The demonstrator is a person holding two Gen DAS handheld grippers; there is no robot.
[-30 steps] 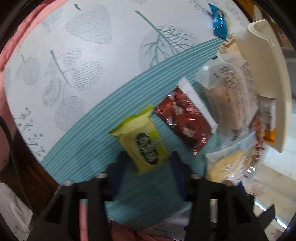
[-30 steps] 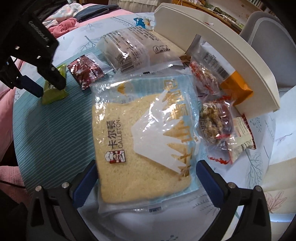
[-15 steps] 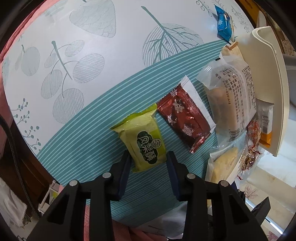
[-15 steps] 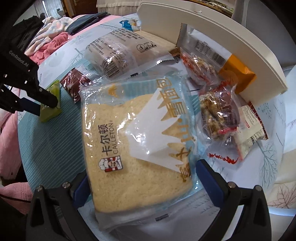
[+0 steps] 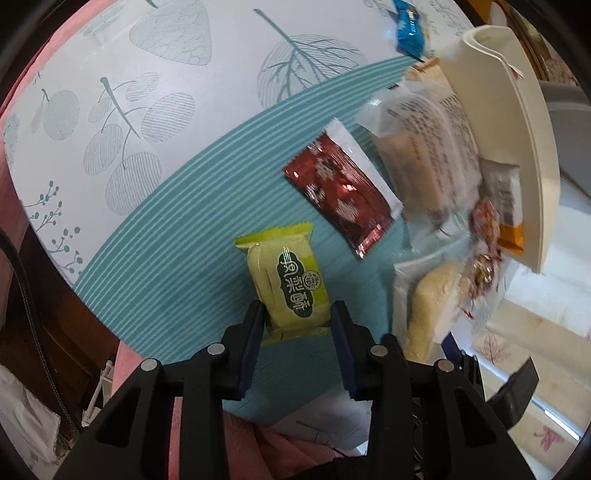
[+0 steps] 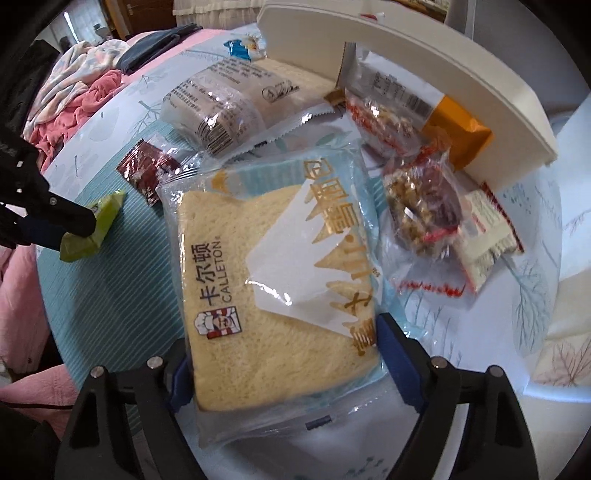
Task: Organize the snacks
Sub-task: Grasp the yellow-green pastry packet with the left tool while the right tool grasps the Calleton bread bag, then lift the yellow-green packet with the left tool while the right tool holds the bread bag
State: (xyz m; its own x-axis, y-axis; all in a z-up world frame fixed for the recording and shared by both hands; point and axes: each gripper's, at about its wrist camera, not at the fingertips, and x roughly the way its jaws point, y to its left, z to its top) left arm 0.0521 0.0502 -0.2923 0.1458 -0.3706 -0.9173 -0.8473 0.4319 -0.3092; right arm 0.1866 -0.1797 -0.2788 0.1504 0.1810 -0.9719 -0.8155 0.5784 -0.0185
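My left gripper (image 5: 297, 314) is shut on a yellow-green pineapple cake packet (image 5: 288, 277) and holds it off the table; the packet also shows in the right wrist view (image 6: 92, 229). My right gripper (image 6: 280, 358) is shut on a big clear bag of sliced bread (image 6: 273, 280), squeezing its near end. A dark red snack packet (image 5: 340, 195) lies beyond the green one. A white tray (image 6: 424, 62) stands on its side at the far right with several snack bags against it.
A clear bag of rolls (image 6: 229, 96) lies behind the bread. Nut and candy bags (image 6: 424, 199) and an orange-ended packet (image 6: 458, 136) lie by the tray. A blue candy (image 5: 408, 22) sits far back. The round table's edge (image 5: 110, 332) is near left.
My left gripper has closed on the green packet and lifted it. My right gripper has closed on the bread bag and raised it slightly.
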